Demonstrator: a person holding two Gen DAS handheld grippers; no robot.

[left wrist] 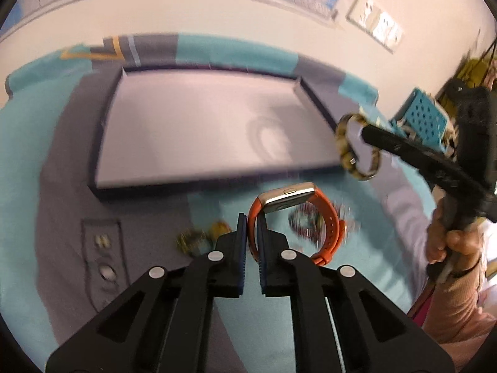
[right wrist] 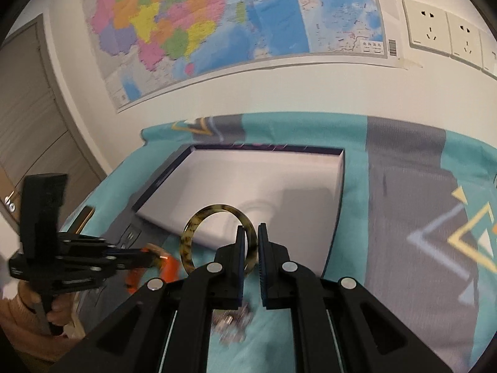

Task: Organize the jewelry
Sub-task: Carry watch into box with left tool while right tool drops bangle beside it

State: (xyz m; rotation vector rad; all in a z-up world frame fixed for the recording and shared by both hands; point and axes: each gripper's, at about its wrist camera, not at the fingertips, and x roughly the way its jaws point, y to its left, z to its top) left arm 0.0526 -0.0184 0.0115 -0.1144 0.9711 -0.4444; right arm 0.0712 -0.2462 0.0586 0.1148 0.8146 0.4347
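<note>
My left gripper (left wrist: pixel 252 227) is shut on the strap of an orange smartwatch (left wrist: pixel 326 217) and holds it above the teal cloth, just in front of the shallow tray (left wrist: pixel 198 127). My right gripper (right wrist: pixel 251 242) is shut on a tortoiseshell bangle (right wrist: pixel 198 227) and holds it over the near edge of the tray (right wrist: pixel 273 180). The bangle (left wrist: pixel 343 143) also shows at the right in the left wrist view, at the tray's right corner. The left gripper with the watch (right wrist: pixel 164 264) shows at the left in the right wrist view.
Small blurred jewelry pieces (left wrist: pixel 198 239) lie on the cloth (left wrist: pixel 25 155) below the left gripper, more (right wrist: pixel 233 323) under the right. A teal perforated basket (left wrist: pixel 425 115) stands at the far right. A wall with a map (right wrist: pixel 217 25) is behind the table.
</note>
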